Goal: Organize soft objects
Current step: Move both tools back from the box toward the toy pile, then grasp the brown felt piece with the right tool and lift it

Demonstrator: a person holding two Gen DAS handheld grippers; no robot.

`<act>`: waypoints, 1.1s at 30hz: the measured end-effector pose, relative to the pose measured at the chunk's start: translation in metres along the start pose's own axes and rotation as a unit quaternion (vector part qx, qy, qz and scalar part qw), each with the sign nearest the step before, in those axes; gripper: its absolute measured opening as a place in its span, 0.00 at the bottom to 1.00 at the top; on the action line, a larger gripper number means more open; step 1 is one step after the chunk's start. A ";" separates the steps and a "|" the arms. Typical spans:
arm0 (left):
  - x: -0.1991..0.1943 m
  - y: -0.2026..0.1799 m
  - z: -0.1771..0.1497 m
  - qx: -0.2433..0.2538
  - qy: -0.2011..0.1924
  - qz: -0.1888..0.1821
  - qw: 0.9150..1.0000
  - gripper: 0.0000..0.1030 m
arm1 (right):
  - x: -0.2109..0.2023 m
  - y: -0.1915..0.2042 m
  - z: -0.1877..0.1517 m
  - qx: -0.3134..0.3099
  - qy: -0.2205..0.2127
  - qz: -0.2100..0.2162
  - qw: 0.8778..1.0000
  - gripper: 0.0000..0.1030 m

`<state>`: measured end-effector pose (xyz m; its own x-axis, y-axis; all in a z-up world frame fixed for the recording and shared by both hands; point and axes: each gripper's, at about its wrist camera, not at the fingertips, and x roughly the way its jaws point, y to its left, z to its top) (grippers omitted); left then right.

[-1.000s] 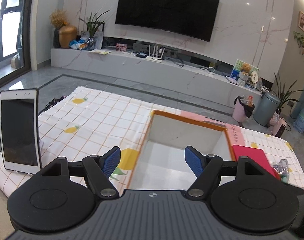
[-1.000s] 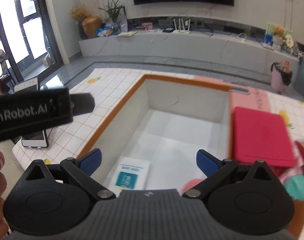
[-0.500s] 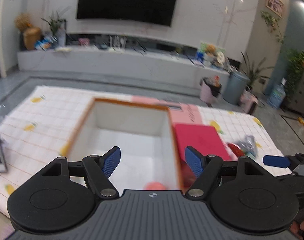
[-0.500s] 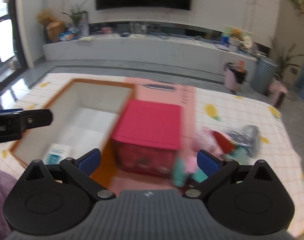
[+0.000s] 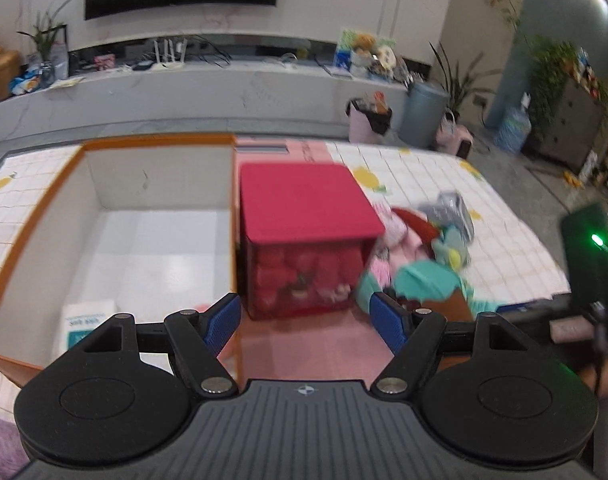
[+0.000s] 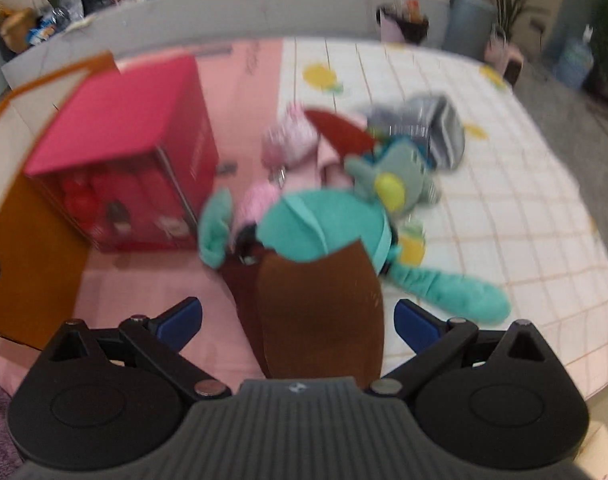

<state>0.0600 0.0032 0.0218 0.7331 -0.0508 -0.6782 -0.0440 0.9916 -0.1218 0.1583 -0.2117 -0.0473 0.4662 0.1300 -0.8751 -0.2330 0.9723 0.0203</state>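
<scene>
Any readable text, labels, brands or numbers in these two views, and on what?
None can be read.
Leaflet in the white box: teal print, too blurred.
Pink mat behind the red box: a row of letters, too blurred.
Red box side, right wrist view: faint lettering, blurred.
Tongs bodies: only a small round emblem, no words.
</scene>
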 end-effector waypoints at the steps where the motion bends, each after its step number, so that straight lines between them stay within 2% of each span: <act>1: 0.003 -0.002 -0.004 0.004 0.006 -0.002 1.000 0.84 | 0.007 0.000 0.000 0.002 0.010 -0.001 1.000 0.97; 5: 0.013 -0.008 -0.015 0.020 0.027 -0.018 0.999 0.84 | 0.030 0.000 -0.004 0.011 0.044 -0.003 0.999 0.97; 9: 0.015 -0.014 -0.024 0.043 0.026 -0.021 0.999 0.84 | 0.035 0.009 -0.007 -0.020 0.045 -0.016 0.999 0.96; 11: 0.014 -0.016 -0.027 0.058 0.021 -0.016 0.998 0.84 | 0.033 0.015 -0.011 -0.051 0.034 -0.030 0.998 0.89; 13: 0.013 -0.018 -0.030 0.068 0.016 -0.012 0.997 0.84 | 0.032 0.017 -0.013 -0.060 0.034 -0.033 0.997 0.72; 15: 0.012 -0.021 -0.032 0.077 0.012 -0.008 0.997 0.84 | 0.034 0.015 -0.015 -0.053 0.041 -0.027 0.997 0.58; 17: 0.012 -0.022 -0.033 0.084 0.012 -0.006 0.996 0.84 | 0.032 0.011 -0.015 -0.044 0.041 -0.019 0.998 0.53; 19: 0.010 -0.021 -0.032 0.084 0.014 -0.006 0.996 0.84 | 0.028 0.008 -0.016 -0.034 0.036 -0.016 0.999 0.36; 25: 0.009 -0.016 -0.030 0.072 0.013 -0.011 0.997 0.84 | 0.007 0.003 -0.024 -0.023 0.026 0.012 0.999 0.07; 30: 0.011 -0.016 -0.029 0.073 0.011 -0.007 0.997 0.84 | -0.015 -0.002 -0.029 -0.014 -0.009 0.014 1.000 0.03; 33: 0.011 -0.018 -0.031 0.078 0.009 -0.002 0.997 0.84 | -0.014 -0.006 -0.029 -0.009 -0.002 0.027 1.000 0.05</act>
<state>0.0479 -0.0188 -0.0060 0.7201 -0.0551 -0.6917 0.0654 0.9978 -0.0114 0.1282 -0.2246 -0.0493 0.4554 0.1838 -0.8711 -0.2728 0.9602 0.0599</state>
